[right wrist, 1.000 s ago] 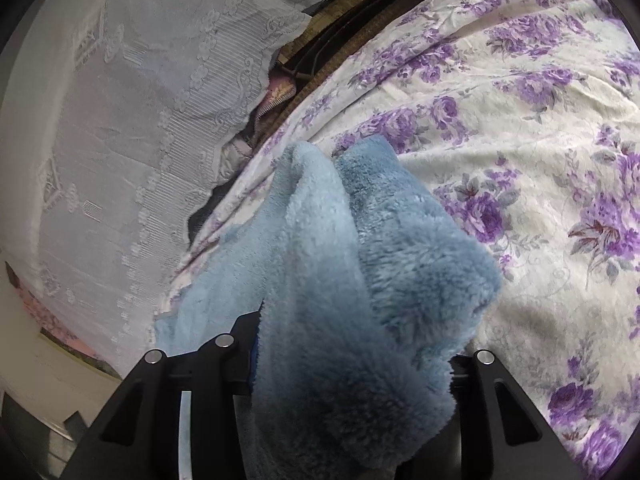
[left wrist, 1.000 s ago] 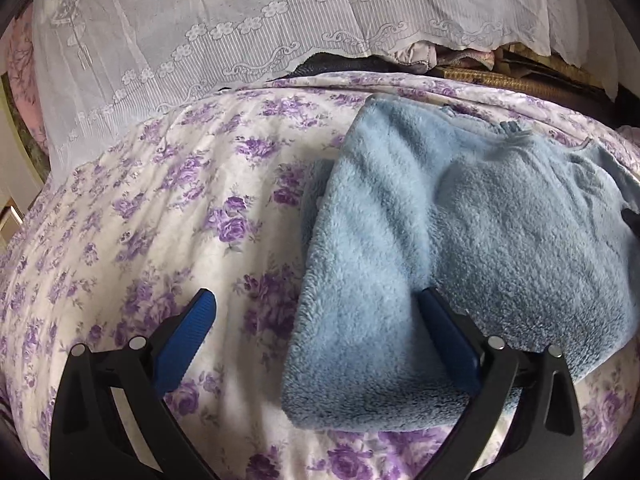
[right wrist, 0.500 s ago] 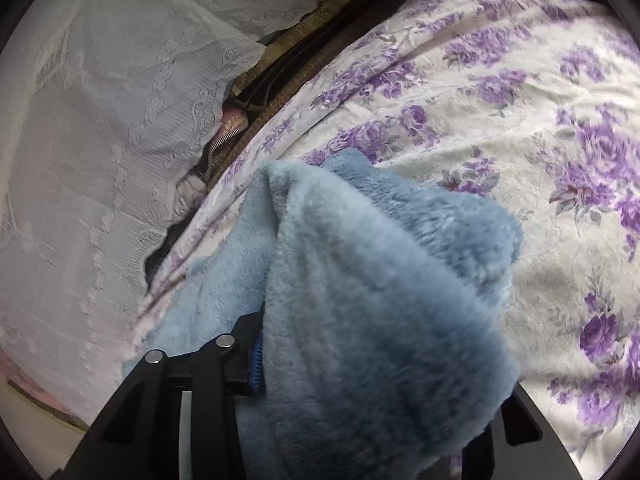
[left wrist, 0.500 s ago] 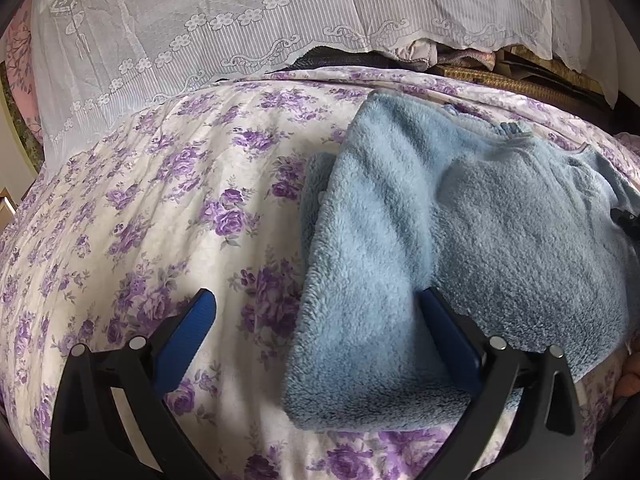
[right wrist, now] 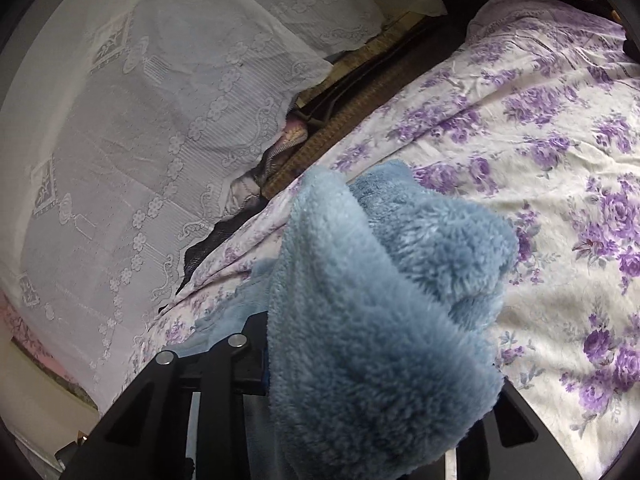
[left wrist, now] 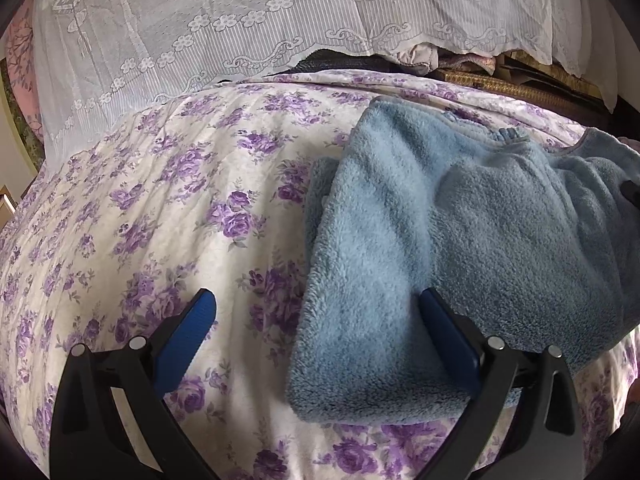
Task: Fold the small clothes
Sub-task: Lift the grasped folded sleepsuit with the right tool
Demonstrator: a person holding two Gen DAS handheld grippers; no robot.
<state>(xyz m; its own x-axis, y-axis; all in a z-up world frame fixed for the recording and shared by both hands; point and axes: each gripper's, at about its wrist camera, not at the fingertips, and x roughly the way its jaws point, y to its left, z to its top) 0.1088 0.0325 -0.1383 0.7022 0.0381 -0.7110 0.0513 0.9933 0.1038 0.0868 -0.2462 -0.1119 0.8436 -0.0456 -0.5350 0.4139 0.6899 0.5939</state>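
A light-blue fleece garment [left wrist: 460, 232] lies partly folded on the floral bedspread [left wrist: 160, 208]. My left gripper [left wrist: 316, 300] hovers open over its near left corner. The right finger [left wrist: 444, 328] rests over the fleece and the left finger [left wrist: 188, 328] stands over bare bedspread. In the right wrist view, a thick bunch of the fleece garment [right wrist: 380, 300] fills my right gripper [right wrist: 376, 364]. Its jaws are closing on the bunch, which is lifted off the bed. The fleece hides the pads.
A white lace cloth [left wrist: 240, 32] hangs along the bed's far side, with dark bags and woven items [left wrist: 500, 80] beneath it. Open floral bedspread [right wrist: 560, 160] stretches to the right of the lifted fleece.
The right gripper has risen with the fleece bunch, which now covers more of its view. The left gripper has stayed where it was, still open.
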